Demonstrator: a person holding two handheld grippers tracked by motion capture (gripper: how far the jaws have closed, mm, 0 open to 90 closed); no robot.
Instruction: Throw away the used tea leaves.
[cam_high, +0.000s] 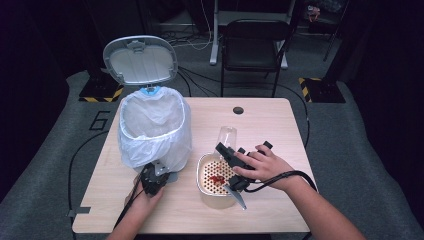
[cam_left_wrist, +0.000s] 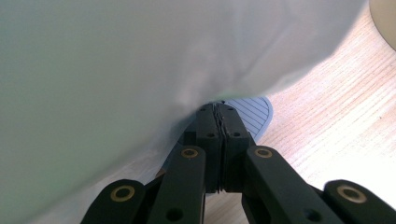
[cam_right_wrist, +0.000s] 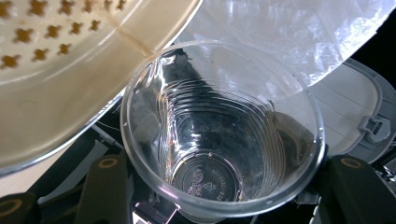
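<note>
Cup, one clear plastic one, sits clamped in the right gripper, tipped beside the single perforated strainer bowl, where red scraps already lie. Binning it seems left to do. The left gripper, jaws pressed together, holds down the pedal of the one bag-lined bin; its lid stands open.

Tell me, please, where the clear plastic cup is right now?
In the high view, the clear plastic cup is held tipped in the right tongs, just behind the cream strainer bowl and right of the white-lined bin.
</note>
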